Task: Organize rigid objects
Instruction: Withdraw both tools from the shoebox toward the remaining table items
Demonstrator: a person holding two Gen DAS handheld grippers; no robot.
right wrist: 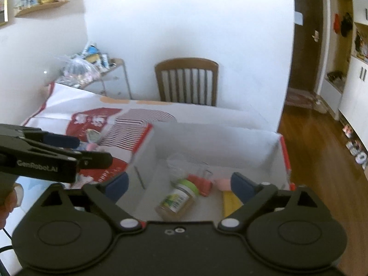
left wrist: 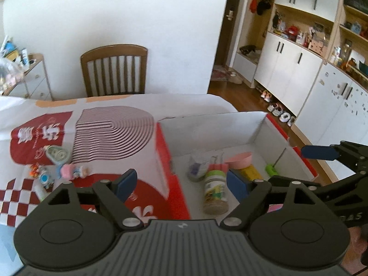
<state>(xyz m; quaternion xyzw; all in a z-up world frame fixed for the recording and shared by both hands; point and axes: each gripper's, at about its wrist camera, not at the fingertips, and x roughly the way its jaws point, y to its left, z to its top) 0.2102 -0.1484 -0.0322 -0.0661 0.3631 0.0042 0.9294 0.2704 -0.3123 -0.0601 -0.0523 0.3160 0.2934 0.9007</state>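
Observation:
A cardboard box (left wrist: 230,119) (right wrist: 207,135), red outside and white inside, stands open on the table. A green-lidded jar (left wrist: 215,191) (right wrist: 177,201) lies in it on its side. Beside the jar are a red item (left wrist: 217,168), a pink bowl (left wrist: 240,159), a yellow block (left wrist: 250,172) and a green-handled tool (left wrist: 271,169). My left gripper (left wrist: 182,182) is open and empty, straddling the box's left wall. My right gripper (right wrist: 180,185) hangs open and empty over the jar. Left of the box lie a pink figurine (left wrist: 73,171), a tape dispenser (left wrist: 57,154) and a blue toy (left wrist: 44,178).
A red and white patterned cloth (left wrist: 110,133) covers the table. A wooden chair (left wrist: 115,69) (right wrist: 186,80) stands at the far edge. White cabinets (left wrist: 287,69) and shoes line the wooden floor on the right. A hand (right wrist: 11,197) holds the left gripper's handle.

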